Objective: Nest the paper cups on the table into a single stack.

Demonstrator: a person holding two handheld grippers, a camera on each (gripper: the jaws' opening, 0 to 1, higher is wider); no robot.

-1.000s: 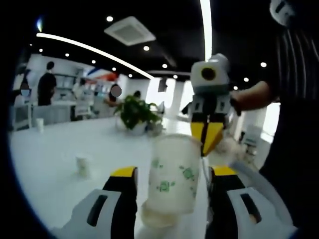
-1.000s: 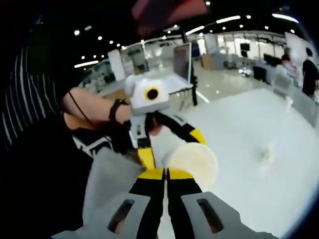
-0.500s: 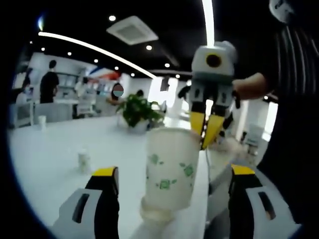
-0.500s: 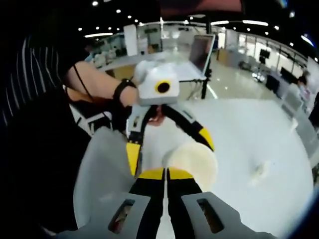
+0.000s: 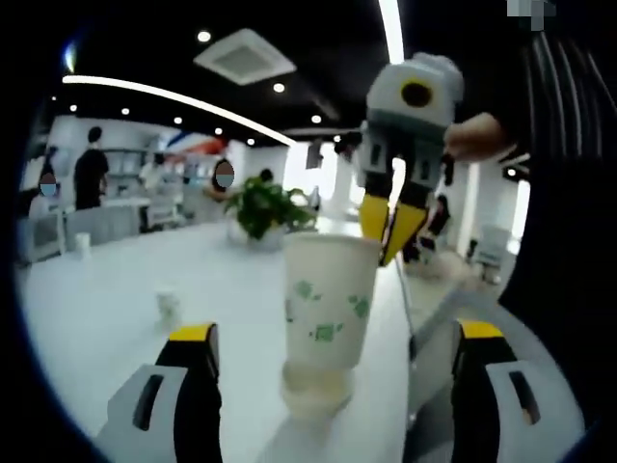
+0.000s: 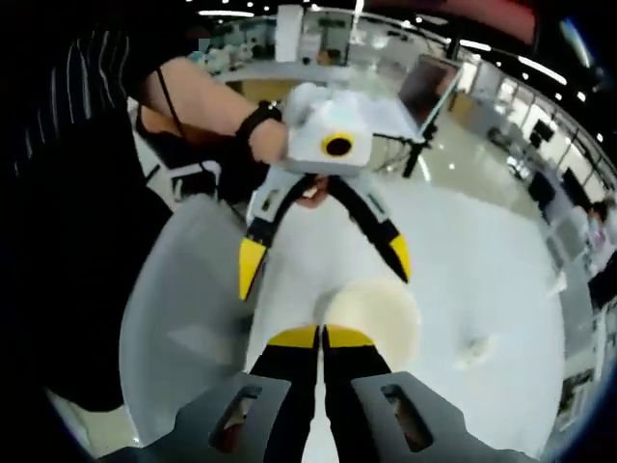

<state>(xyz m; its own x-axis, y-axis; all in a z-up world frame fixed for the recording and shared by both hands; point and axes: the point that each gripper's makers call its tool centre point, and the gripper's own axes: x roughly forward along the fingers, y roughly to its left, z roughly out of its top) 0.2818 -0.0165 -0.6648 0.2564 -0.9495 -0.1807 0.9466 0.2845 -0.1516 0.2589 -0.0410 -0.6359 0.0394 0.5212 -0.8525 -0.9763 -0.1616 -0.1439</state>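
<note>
My left hand-held gripper (image 5: pixel 333 386) gapes wide around the cup stack (image 5: pixel 326 307) on the desk (image 5: pixel 116 289); my right hand-held gripper (image 6: pixel 321 338) is pinched closed at its rim.

A potted plant (image 5: pixel 262 208) stands far back on the white counter (image 5: pixel 106 289), at about 11 o'clock in the left gripper view. A ceiling vent (image 5: pixel 244 56) sits at 12 o'clock. People (image 5: pixel 92 174) stand at 9 o'clock. A laptop (image 6: pixel 431 85) shows at 1 o'clock in the right gripper view.
</note>
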